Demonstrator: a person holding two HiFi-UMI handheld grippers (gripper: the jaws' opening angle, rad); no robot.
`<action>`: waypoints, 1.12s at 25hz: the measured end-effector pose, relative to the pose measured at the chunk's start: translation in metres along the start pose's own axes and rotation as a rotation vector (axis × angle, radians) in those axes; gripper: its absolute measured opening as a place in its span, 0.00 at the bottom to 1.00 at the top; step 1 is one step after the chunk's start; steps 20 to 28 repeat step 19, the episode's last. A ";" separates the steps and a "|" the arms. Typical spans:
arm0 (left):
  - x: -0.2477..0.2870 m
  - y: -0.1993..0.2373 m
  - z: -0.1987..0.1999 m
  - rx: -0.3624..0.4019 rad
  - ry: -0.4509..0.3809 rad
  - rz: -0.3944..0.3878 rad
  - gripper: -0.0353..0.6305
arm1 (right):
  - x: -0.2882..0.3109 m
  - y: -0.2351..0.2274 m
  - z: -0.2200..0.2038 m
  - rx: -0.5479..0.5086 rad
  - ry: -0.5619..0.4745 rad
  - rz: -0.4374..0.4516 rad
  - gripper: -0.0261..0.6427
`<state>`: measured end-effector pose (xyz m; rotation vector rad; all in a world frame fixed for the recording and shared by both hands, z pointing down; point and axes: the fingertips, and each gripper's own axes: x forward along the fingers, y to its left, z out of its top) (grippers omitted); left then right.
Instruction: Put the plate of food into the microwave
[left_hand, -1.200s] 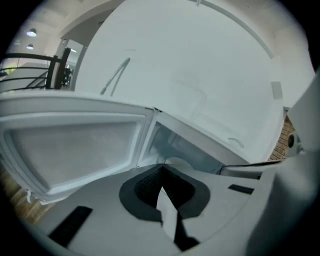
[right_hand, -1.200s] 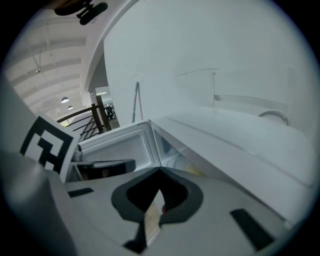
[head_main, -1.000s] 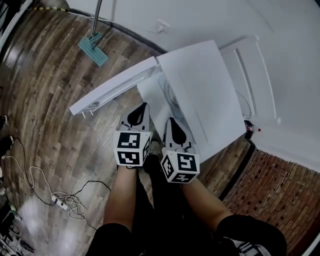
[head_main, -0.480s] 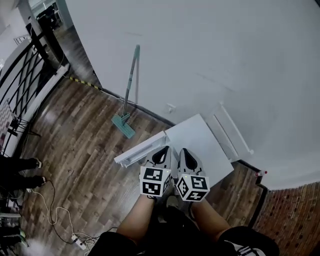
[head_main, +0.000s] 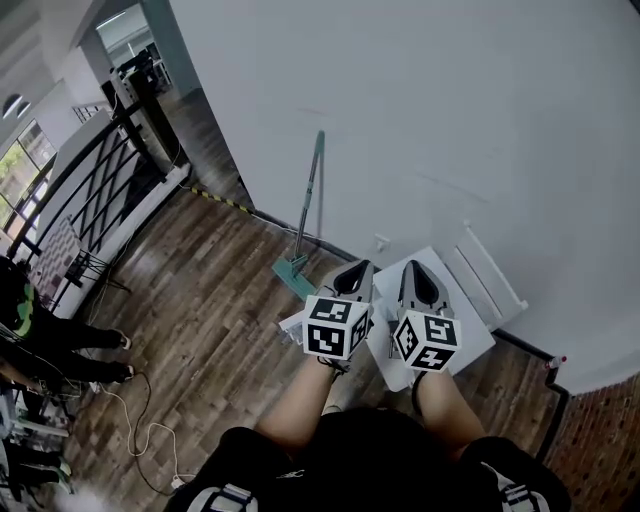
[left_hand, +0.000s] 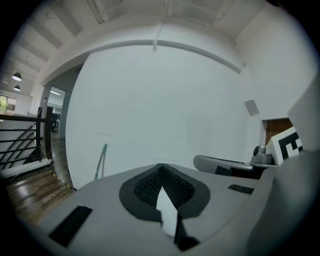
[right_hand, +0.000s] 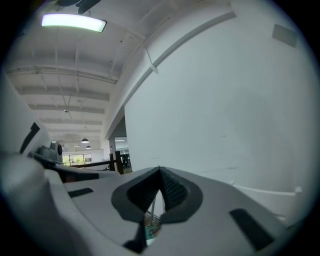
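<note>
Head view: left hand-held gripper (head_main: 356, 270) and right hand-held gripper (head_main: 418, 272) are held side by side over the microwave (head_main: 460, 305). Both are pressed together on nothing, likely idle. No plate is seen.

Left gripper (head_main: 358, 270), right gripper (head_main: 417, 272), side by side, closed

White box-shaped microwave (head_main: 470, 335) sits against the plain white wall (head_main: 450, 120). Teal flat mop (head_main: 305, 215) leans on that wall, just left of it. Black metal railing (head_main: 100, 200) far left. Thin white cable (head_main: 143, 437) lies on the wood-plank floor (head_main: 200, 320), lower left.
</note>
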<state>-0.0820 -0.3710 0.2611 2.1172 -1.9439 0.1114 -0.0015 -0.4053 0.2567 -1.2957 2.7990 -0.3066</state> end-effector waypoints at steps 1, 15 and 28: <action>-0.003 -0.003 0.000 0.004 -0.001 -0.003 0.05 | -0.004 0.001 0.002 0.000 -0.006 0.001 0.05; 0.003 -0.017 0.001 0.008 0.016 -0.020 0.05 | -0.012 -0.004 0.002 -0.032 0.012 0.010 0.05; 0.021 -0.011 -0.002 0.001 0.033 -0.006 0.05 | 0.003 -0.013 0.001 -0.020 0.013 0.030 0.05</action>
